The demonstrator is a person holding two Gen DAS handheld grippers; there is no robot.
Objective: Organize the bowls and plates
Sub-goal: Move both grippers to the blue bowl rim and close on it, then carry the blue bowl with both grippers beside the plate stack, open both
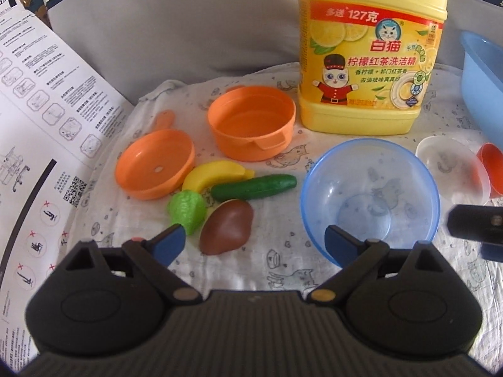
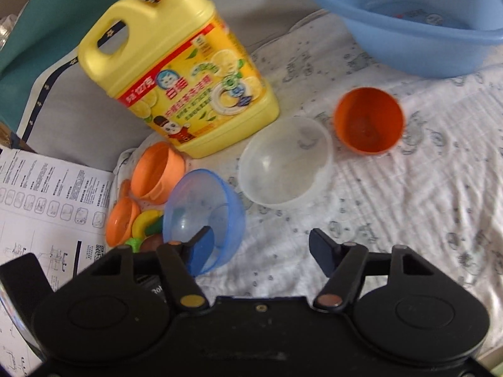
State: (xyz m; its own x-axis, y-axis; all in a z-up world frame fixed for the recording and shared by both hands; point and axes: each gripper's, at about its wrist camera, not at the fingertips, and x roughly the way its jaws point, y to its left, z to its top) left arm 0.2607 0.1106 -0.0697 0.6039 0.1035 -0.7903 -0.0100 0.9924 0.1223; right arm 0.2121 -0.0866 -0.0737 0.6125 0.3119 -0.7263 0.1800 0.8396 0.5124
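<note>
Hovering with jaws spread, the left claw (image 1: 254, 242) has the blue bowl (image 1: 371, 198) at its right fingertip; the right claw (image 2: 262, 248), also spread, faces the clear bowl (image 2: 286, 163).

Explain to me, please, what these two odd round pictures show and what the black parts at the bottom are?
The black parts are two hand-held grippers, each carrying a wide-angle camera looking along its blue-padded fingers. One picture comes from the left gripper, the other from the right gripper. Both are open and hold nothing. On the printed white cloth lie a translucent blue plastic bowl, a clear plastic bowl, a small orange cup, a large blue basin, a yellow detergent jug, an orange toy pot, an orange toy pan and some toy food.
</note>
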